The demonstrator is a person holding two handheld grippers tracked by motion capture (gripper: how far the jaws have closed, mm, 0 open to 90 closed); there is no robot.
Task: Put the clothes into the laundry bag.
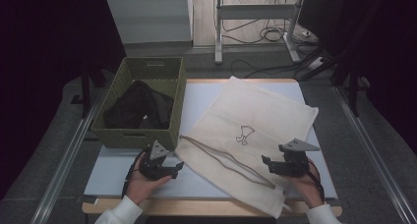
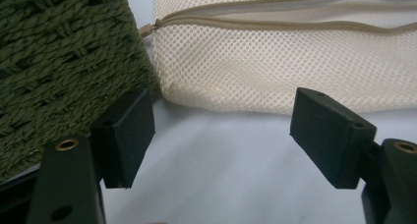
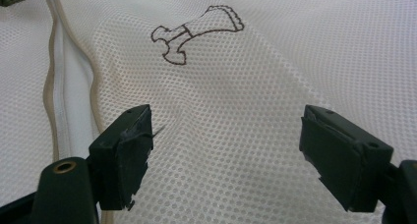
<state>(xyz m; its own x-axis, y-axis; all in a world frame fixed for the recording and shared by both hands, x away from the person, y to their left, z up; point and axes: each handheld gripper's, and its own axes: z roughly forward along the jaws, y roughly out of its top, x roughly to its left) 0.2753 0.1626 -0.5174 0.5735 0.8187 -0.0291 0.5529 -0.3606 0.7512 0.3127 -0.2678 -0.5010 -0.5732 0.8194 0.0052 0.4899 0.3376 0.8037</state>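
Both grippers are hanging wide open and empty over the flat mesh laundry bag, the left gripper sitting nearer its zipper end beside the green basket, the right gripper hovering mid-cloth.

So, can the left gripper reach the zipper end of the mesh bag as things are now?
Probably yes. The left gripper is open beside the mesh bag, and the zipper end lies just ahead of its jaws over bare table. The green basket stands close on one side but does not block it.
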